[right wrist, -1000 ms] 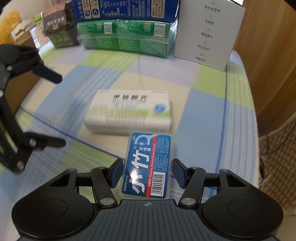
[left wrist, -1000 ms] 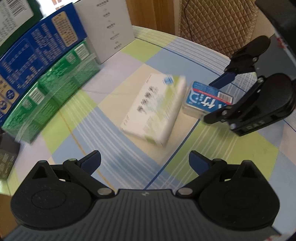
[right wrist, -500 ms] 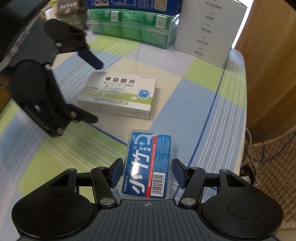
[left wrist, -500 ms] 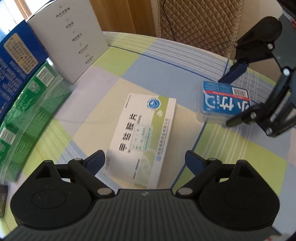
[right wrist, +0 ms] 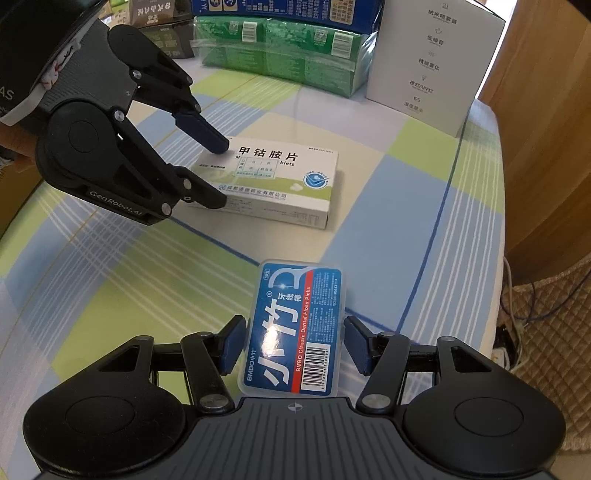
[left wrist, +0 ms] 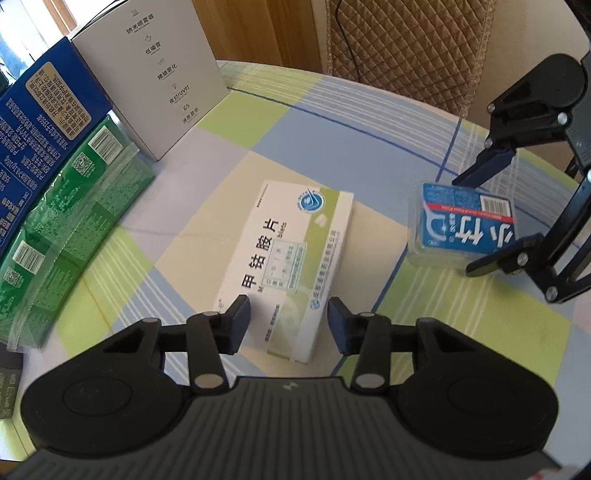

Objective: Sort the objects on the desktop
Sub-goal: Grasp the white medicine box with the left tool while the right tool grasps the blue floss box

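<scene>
A white and green medicine box [left wrist: 291, 258] lies flat on the checked tablecloth; it also shows in the right wrist view [right wrist: 273, 184]. My left gripper [left wrist: 290, 323] straddles its near end, jaws narrowed close to its sides; I cannot tell if the pads touch. It appears in the right wrist view [right wrist: 221, 173]. A blue dental floss pick case [right wrist: 295, 328] lies between my right gripper's [right wrist: 293, 345] pads, with a small gap on the right side. The case [left wrist: 467, 225] and right gripper [left wrist: 476, 221] show in the left wrist view.
Green wrapped packs [left wrist: 70, 225], a blue box [left wrist: 44, 118] and a tall white carton [left wrist: 162, 70] stand along the back of the table. Dark boxes [right wrist: 155, 14] sit at far left. The table's edge [right wrist: 498, 206] runs along the right, with a quilted chair [left wrist: 406, 51] beyond.
My left gripper has moved onto the medicine box and its jaws have narrowed around the box's near end. The right gripper stays around the floss case.
</scene>
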The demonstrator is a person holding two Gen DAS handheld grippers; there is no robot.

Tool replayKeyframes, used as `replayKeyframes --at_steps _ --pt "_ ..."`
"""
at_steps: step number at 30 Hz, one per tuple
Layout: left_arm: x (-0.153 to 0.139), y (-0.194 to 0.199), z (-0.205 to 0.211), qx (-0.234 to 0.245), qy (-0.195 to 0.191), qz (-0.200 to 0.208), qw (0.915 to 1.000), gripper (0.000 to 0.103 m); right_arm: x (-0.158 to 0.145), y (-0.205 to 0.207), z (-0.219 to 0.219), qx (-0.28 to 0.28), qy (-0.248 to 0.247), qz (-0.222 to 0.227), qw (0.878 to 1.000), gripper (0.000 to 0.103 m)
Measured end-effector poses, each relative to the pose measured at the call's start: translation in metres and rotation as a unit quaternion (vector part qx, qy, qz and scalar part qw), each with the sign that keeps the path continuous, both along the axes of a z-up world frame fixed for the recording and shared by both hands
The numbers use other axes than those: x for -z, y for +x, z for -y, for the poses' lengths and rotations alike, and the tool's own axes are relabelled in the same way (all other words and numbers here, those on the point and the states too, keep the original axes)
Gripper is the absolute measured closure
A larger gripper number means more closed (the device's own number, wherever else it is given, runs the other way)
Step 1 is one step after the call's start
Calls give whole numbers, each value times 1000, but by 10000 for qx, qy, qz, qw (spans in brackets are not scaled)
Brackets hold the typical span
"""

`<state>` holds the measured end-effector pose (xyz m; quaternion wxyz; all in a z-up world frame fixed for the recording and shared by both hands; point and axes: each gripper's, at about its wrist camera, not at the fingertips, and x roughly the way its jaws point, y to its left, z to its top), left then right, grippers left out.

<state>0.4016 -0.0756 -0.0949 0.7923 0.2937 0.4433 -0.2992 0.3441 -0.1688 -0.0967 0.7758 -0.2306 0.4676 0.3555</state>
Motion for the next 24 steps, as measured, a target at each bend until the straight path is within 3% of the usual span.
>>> replayKeyframes --at_steps 6,15,24 --pt "-1 10 2 168 56 149 9997 32 -1 1 2 -125 -58 28 9999 48" --pt "16 23 7 428 56 -22 9991 29 4 11 8 -472 -144 61 9988 48" --pt "10 -5 1 128 60 -257 9996 33 2 0 2 -500 -226 34 9985 48"
